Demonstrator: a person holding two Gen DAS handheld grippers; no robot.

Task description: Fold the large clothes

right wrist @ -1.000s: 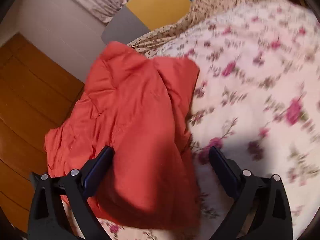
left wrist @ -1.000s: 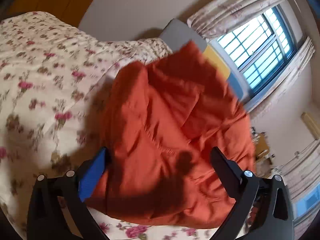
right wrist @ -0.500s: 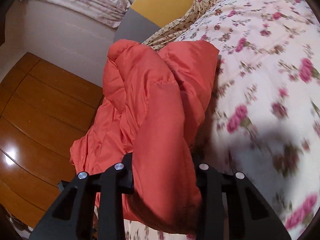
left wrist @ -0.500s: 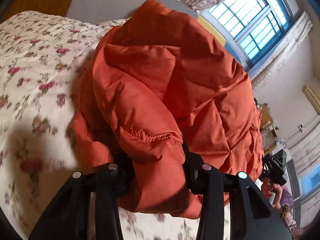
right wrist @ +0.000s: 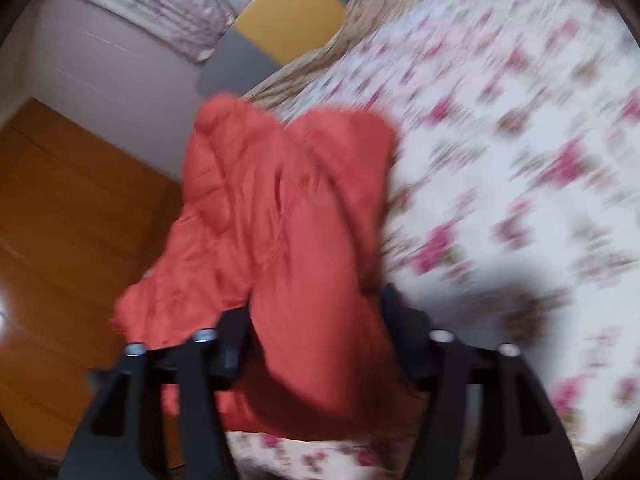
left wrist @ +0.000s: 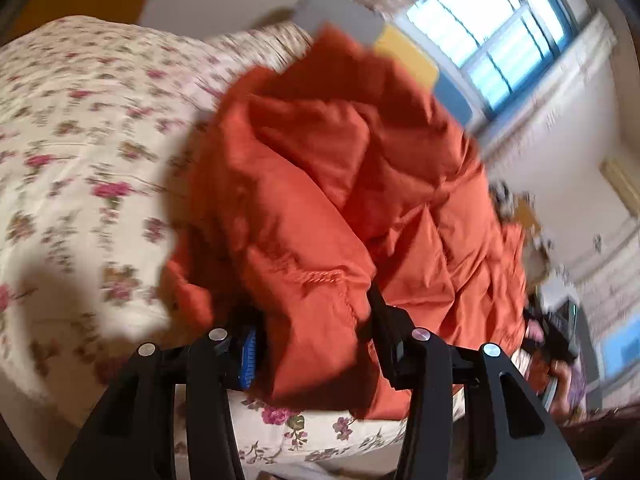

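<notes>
Orange quilted puffer jacket (left wrist: 360, 200): bunched, heaped at the near edge of the floral bedspread (left wrist: 80, 140). A stitched hem fold is clamped at each near corner.

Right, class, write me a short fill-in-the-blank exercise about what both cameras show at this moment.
1. Both grippers are shut on an orange ____.
2. The left gripper and right gripper hold it over a bed whose cover has a ____ print.
3. Daylight enters through a ____ beside the curtain.

Missing words: jacket; floral; window
</notes>
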